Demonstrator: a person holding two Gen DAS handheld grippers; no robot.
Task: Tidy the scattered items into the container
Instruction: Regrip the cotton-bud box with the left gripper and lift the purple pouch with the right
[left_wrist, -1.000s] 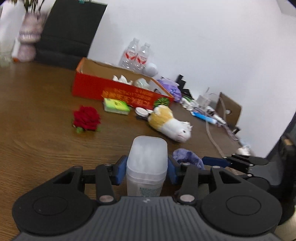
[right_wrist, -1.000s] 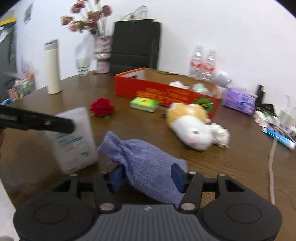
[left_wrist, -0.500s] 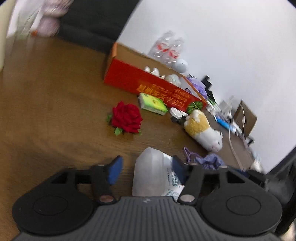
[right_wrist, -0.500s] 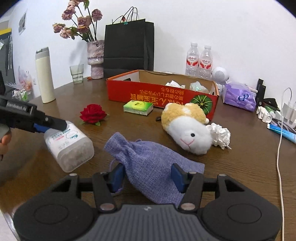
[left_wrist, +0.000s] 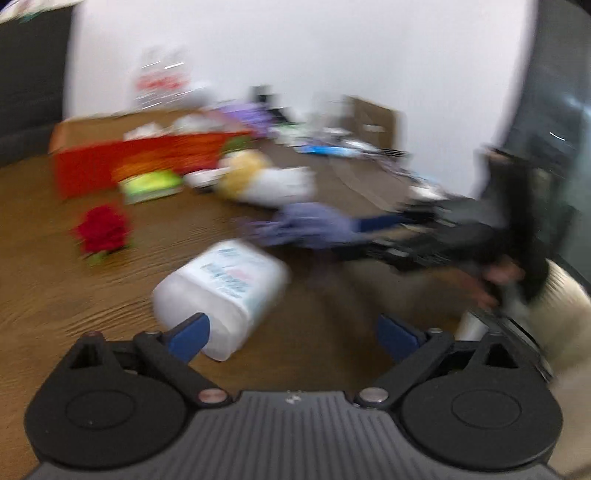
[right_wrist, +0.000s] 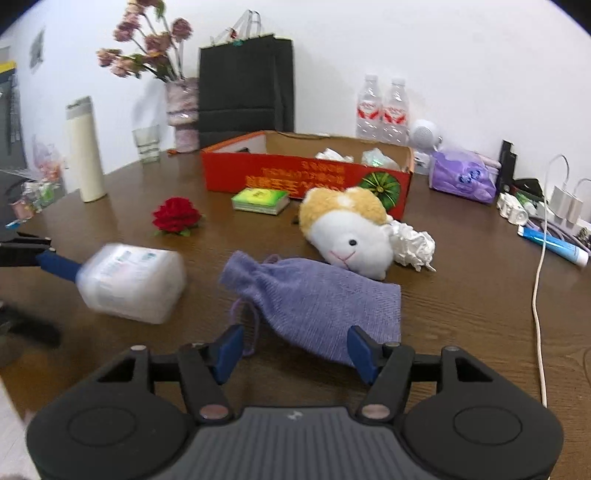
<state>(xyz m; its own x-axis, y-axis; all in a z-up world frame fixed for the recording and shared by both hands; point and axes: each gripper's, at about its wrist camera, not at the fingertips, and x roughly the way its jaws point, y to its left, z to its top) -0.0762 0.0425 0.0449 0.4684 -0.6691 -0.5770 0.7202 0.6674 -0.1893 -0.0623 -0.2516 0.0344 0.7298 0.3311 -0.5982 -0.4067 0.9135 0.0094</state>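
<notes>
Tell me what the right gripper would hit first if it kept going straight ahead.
Most likely the purple pouch, lying on the table right between the open right gripper fingers. The plush toy sits just behind it; depth is hard to judge.

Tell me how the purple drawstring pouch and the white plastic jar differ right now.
The purple drawstring pouch is soft cloth lying flat; the white plastic jar is rigid, bulkier and on its side. The pouch lies in front of the right claw; the jar sits by one finger of the left claw. Both are outside the red box.
</notes>
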